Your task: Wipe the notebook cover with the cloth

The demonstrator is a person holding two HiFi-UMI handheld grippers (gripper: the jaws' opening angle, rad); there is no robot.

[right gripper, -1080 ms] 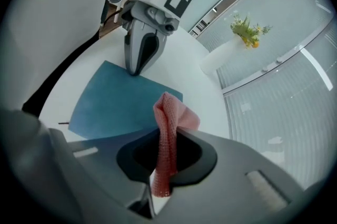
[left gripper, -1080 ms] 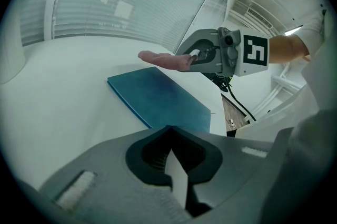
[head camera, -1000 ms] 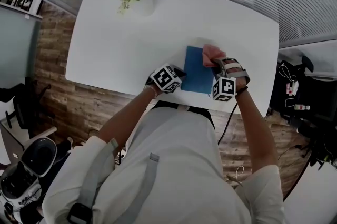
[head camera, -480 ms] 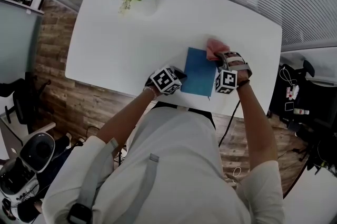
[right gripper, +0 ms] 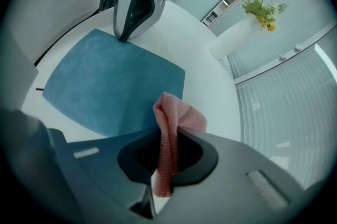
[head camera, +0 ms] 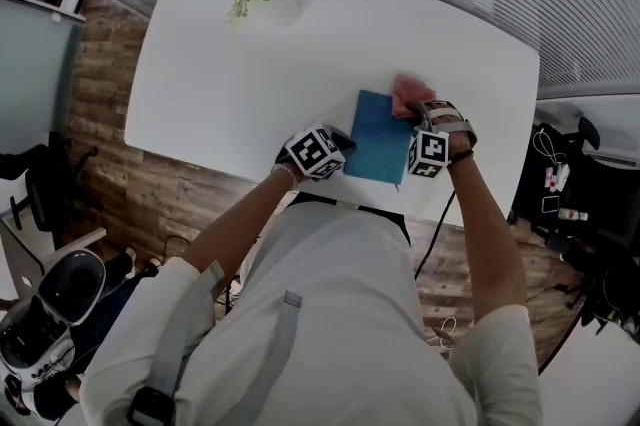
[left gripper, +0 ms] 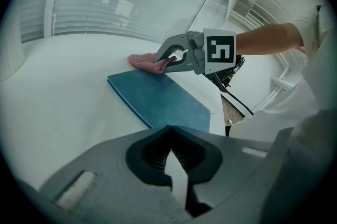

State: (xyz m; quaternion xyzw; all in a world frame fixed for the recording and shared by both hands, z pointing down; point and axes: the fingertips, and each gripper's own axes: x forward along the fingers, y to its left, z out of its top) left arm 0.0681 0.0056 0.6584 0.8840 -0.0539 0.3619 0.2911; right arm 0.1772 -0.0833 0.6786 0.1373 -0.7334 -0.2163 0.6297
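White table: right gripper pinches limp-looking pink cloth at blue notebook's 1 o'clock corner; left gripper closed, empty.

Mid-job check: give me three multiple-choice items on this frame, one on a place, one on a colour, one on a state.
1. Where is the cloth against the notebook? A at its far right corner; B on its middle; C under it.
2. Notebook cover colour? A red; B blue; C black.
3. The right tongs are: A open, empty; B shut on the cloth; C shut, empty.
Key: 1A, the head view shows it there; 2B, plain in every view; 3B, the cloth hangs pinched between them.
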